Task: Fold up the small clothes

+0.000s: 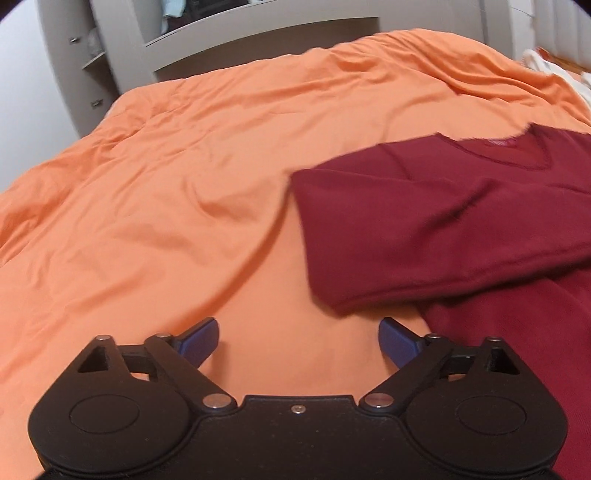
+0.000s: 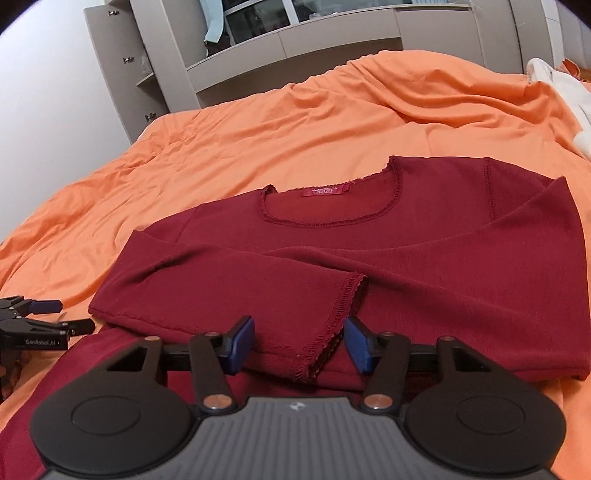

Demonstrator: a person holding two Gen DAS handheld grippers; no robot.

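Nearest us, our right gripper (image 2: 300,341) has its fingers apart around the hemmed cuff (image 2: 332,321) of the folded sleeve, not yet pinching it. Our left gripper (image 1: 299,341) is spread wide over bare orange bedsheet (image 1: 166,184). The maroon long-sleeved top (image 2: 388,258) lies flat on the bed, with grey shelving (image 2: 295,33) beyond.

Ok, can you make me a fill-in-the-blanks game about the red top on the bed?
1. The top lies on an ____ bedcover.
2. The label sits inside the top's ____.
3. The left gripper hangs over the bedcover with ____ between its fingers.
4. The cuff lies between the fingers of the ____ gripper.

Missing words: orange; neckline; nothing; right
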